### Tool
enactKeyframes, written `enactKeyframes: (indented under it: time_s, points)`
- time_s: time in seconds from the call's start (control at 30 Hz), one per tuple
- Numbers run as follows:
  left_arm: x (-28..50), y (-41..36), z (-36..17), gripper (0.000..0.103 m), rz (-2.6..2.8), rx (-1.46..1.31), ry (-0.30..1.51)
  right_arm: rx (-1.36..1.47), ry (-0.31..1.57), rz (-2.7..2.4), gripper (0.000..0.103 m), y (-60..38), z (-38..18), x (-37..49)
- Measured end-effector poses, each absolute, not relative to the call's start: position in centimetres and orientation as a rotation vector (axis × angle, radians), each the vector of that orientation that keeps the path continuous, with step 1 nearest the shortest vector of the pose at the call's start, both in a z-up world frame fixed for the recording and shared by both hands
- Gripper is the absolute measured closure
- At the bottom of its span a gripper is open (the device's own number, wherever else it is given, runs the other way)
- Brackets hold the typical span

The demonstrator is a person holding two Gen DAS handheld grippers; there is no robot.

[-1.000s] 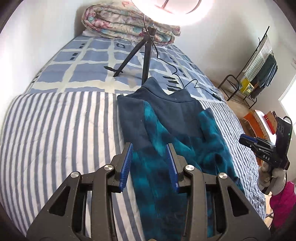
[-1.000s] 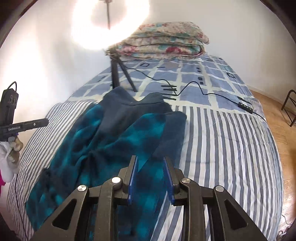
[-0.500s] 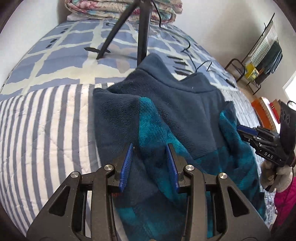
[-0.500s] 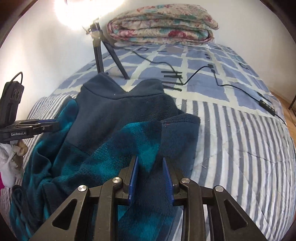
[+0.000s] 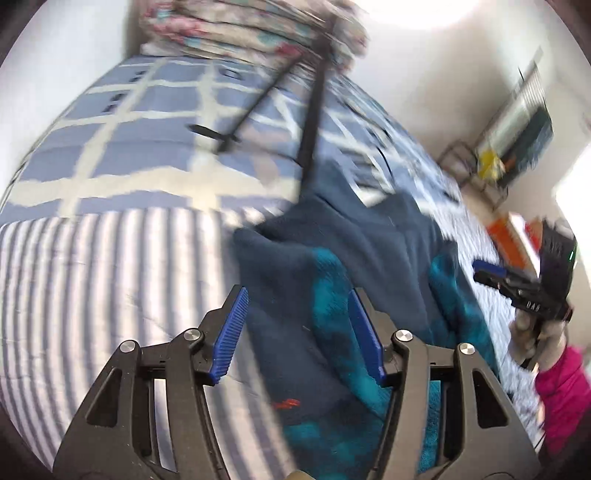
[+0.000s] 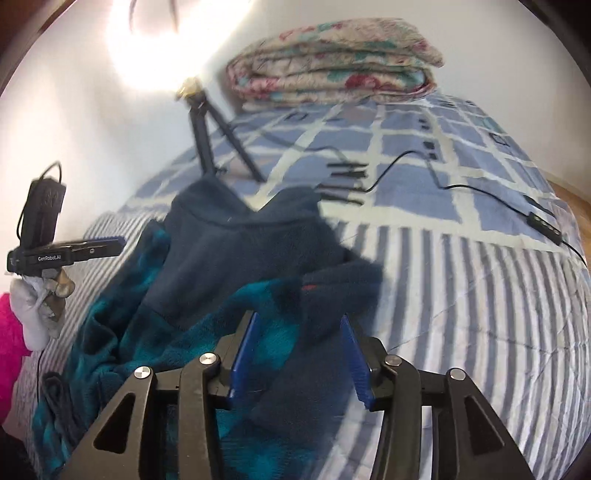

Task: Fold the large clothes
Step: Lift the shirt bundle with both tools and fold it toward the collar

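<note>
A navy and teal fleece garment [image 5: 369, 240] [image 6: 240, 251] lies on the striped bed cover [image 5: 92, 277] [image 6: 480, 295], its collar toward the tripod. My left gripper [image 5: 297, 306] hovers over the garment's left folded edge. Its jaws are opening, and the fabric lies between the blue pads without being pinched. My right gripper [image 6: 299, 325] hangs over the right folded edge. Its jaws are opening too, with a navy flap loose between the pads. Each gripper also shows in the other view, the right gripper [image 5: 517, 284] and the left gripper [image 6: 74, 251].
A ring-light tripod [image 5: 314, 110] [image 6: 201, 136] stands on the bed just past the collar. A folded floral quilt [image 5: 258, 33] [image 6: 332, 70] lies at the head. A black cable [image 6: 480, 192] crosses the checked cover. A clothes rack [image 5: 517, 129] stands by the wall. A pink sleeve [image 5: 561, 391] shows.
Both grippers moved forward toward the collar, bringing the garment's folded part with them. Both pairs of jaws now stand wider than before, and the fabric sits loose.
</note>
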State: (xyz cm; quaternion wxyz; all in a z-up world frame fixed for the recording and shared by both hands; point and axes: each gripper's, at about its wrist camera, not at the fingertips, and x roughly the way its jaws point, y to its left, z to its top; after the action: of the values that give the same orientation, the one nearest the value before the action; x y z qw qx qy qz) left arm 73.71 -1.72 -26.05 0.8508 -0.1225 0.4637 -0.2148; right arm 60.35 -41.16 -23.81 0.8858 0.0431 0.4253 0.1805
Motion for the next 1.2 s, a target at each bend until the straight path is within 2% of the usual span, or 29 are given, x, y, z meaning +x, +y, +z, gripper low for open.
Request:
enactKeyframes:
  time_s: [0.23, 0.53, 0.6, 0.63, 0.67, 0.7, 0.77, 0.8, 0.87, 1.2]
  points:
    - [76.9, 1.8, -29.1, 0.045, -0.432, -0.453, 1.049, 0.311, 0.909, 0.338, 0.053, -45.2, -26.6, 63.0]
    - [78.9, -0.3, -30.5, 0.045, -0.465, -0.441, 1.042, 0.358, 0.933, 0.375, 0.053, -45.2, -28.2, 65.5]
    - [79.2, -1.1, -30.4, 0.053, -0.464, -0.409, 1.041, 0.353, 0.936, 0.380, 0.054, -44.8, -28.3, 65.9]
    - [79.3, -1.6, -30.4, 0.062, -0.458, -0.391, 1.045, 0.348, 0.938, 0.388, 0.055, -44.5, -28.3, 66.2]
    - [79.4, -2.1, -30.5, 0.075, -0.462, -0.377, 1.049, 0.341, 0.941, 0.400, 0.061, -44.0, -28.3, 66.4]
    - [79.3, -2.4, -30.5, 0.081, -0.467, -0.365, 1.050, 0.335, 0.946, 0.413, 0.071, -43.6, -28.3, 66.5]
    - [78.9, -3.5, -30.1, 0.091, -0.461, -0.306, 1.026, 0.296, 0.945, 0.412, 0.081, -42.7, -28.1, 66.5]
    - [78.7, -3.7, -29.9, 0.092, -0.461, -0.290, 1.015, 0.283, 0.940, 0.415, 0.090, -42.4, -27.9, 66.4]
    - [78.3, -3.8, -29.5, 0.093, -0.462, -0.290, 0.999, 0.269, 0.924, 0.413, 0.093, -42.2, -27.4, 66.1]
    - [75.2, -3.0, -25.8, 0.095, -0.485, -0.295, 0.905, 0.241, 0.830, 0.417, 0.095, -42.1, -23.0, 63.2]
